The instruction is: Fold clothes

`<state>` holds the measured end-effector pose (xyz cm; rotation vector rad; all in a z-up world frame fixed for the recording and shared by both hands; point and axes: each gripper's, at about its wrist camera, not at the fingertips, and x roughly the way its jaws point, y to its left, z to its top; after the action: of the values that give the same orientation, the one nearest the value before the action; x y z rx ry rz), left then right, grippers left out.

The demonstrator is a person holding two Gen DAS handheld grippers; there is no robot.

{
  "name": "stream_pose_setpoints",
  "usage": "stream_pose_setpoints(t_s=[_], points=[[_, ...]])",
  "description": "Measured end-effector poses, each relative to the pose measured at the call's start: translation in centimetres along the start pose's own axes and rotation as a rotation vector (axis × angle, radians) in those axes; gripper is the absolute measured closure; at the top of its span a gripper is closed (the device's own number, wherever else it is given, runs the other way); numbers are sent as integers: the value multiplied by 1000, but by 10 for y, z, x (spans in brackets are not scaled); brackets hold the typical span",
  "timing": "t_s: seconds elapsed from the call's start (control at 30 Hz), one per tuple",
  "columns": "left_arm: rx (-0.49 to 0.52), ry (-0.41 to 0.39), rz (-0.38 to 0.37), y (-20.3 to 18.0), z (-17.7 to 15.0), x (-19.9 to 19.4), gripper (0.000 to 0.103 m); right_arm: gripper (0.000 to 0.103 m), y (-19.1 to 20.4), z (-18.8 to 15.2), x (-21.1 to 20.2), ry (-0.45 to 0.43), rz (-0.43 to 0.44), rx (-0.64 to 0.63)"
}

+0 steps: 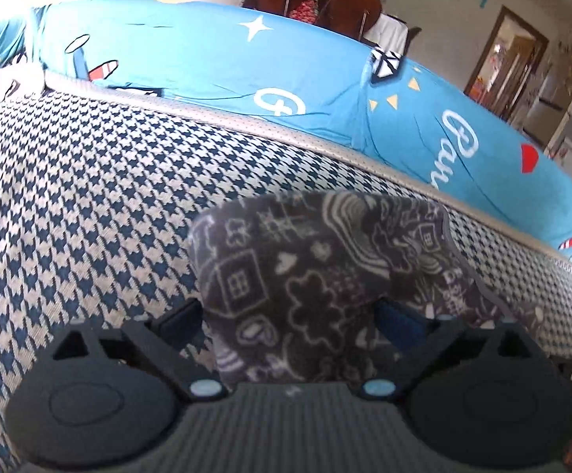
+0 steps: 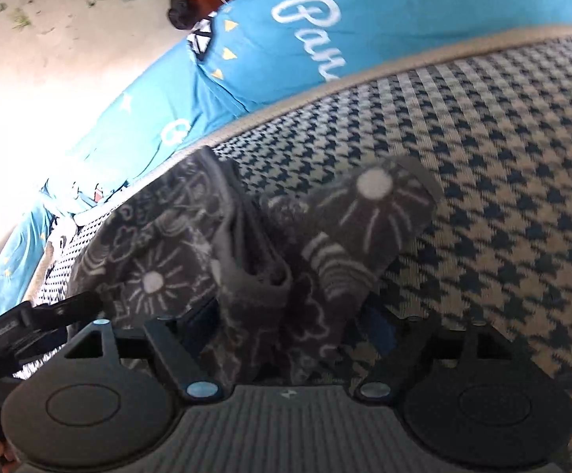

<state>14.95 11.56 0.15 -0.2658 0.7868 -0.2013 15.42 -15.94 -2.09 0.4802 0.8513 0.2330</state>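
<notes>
A grey garment (image 1: 309, 252) printed with white doodles lies bunched on a blue-and-beige houndstooth cushion (image 1: 88, 197). In the left wrist view, one folded edge of it runs back between the fingers of my left gripper (image 1: 289, 319), which is shut on it. In the right wrist view, the same garment (image 2: 159, 244) is gathered into a thick fold, and my right gripper (image 2: 289, 323) is shut on that fold. A flap with a sun print (image 2: 376, 205) sticks out ahead of the right fingers. The two grippers are close together.
A bright blue printed cover (image 1: 226, 51) (image 2: 286, 39) rises behind the houndstooth cushion (image 2: 502, 177), past a grey piped edge (image 1: 246, 122). Brown chairs (image 1: 349, 8) with a seated person and a doorway (image 1: 514, 51) are far behind. A black tool body (image 2: 29, 323) shows at the right view's left edge.
</notes>
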Motion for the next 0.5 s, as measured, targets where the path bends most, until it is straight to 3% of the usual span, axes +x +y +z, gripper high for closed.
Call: stream_pose_setpoints(t_s=[0.37, 0.43, 0.5], points=[[-54, 20, -110, 19, 0, 21, 0, 18, 14, 4, 25, -15, -6, 15], [-67, 29, -126, 21, 0, 26, 0, 23, 18, 4, 27, -21, -17, 0], [-81, 39, -143, 23, -1, 31, 1, 39, 23, 4, 28, -26, -14, -20]])
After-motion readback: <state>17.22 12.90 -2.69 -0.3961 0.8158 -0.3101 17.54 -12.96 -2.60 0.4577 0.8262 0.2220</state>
